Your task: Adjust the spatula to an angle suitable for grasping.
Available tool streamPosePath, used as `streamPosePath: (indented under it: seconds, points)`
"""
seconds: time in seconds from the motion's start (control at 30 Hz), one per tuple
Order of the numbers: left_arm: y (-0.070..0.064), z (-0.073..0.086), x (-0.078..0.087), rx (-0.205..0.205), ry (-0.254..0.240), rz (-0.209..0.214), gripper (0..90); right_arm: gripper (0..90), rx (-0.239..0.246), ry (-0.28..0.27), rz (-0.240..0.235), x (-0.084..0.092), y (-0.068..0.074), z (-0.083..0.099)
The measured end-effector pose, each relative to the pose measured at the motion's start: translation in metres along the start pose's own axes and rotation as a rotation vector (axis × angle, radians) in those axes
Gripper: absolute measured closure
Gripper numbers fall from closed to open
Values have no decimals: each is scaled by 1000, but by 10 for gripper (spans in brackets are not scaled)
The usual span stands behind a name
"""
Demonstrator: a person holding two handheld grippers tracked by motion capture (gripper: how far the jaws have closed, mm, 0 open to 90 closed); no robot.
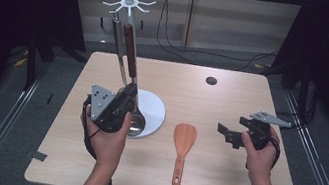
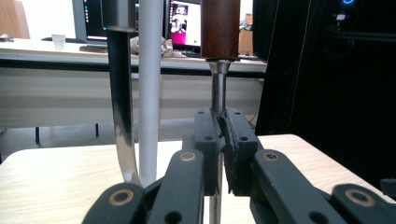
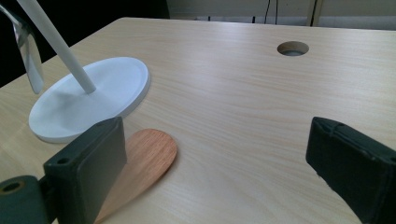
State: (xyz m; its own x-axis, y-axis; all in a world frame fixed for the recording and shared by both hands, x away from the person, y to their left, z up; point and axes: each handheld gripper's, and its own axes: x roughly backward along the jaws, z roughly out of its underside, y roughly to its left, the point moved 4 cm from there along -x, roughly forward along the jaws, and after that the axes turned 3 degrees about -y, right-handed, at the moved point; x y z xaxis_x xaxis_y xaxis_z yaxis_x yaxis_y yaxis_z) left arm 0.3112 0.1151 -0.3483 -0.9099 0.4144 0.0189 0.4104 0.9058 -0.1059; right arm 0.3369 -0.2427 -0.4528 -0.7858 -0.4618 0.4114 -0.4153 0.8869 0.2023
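While the left gripper [image 2: 223, 140] is clamping the ladle [image 1: 134, 118] by its stem, the right gripper [image 3: 219, 172] is hovering open beside the wooden spatula [image 1: 183, 144].

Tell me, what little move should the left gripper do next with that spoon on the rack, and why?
Probably lift the ladle a little, straight up. The left gripper is shut on its metal neck just below the brown handle, and the ladle hangs from a hook of the white rack. Raising it should free the handle from the hook before pulling it away.
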Motion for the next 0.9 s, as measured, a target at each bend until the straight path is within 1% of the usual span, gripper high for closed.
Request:
streamPosePath:
  seconds: [0.03,0.07,0.17,0.33,0.4,0.43,0.57,0.6,0.63,0.67,0.7,0.77,0.83,0.87,0.9]
  points:
    - [0,0,0,-1,7,-4,855,49,-1,0,0,0,0,0]
    - [0,-1,0,-1,1,-3,855,49,-2,-3,-2,0,1,-1]
    - [2,-4,-2,2,0,-20,855,49,1,1,-4,-1,2,0]
    - [3,-9,-2,-8,4,-16,855,49,2,1,-6,-1,2,0]
    - [3,-12,-4,-9,1,-23,854,49,1,1,-5,-1,2,0]
    - [3,-13,-4,-11,11,-24,855,49,2,2,-6,-1,2,0]
    - [4,-19,-6,-16,1,-28,855,49,1,0,-10,-1,3,-1]
    - [3,-20,-7,-9,1,-30,854,49,0,-2,-11,-1,3,-1]
    - [3,-21,-8,-16,5,-35,854,49,-1,-2,-11,-1,3,-1]
    - [3,-23,-9,-19,3,-30,855,49,-2,-1,-9,-1,3,-1]
    - [2,-24,-10,-15,1,-36,855,49,-3,-1,-10,-1,3,0]
    - [2,-25,-11,-13,4,-35,854,49,-4,0,-11,-1,3,0]
    - [3,-26,-13,-10,5,-45,854,49,-4,-2,-11,-1,3,0]
    - [3,-27,-13,-15,8,-47,854,49,-6,-5,-14,-1,3,-1]
    - [3,-27,-14,-10,9,-58,854,49,-7,-4,-13,-1,3,-1]
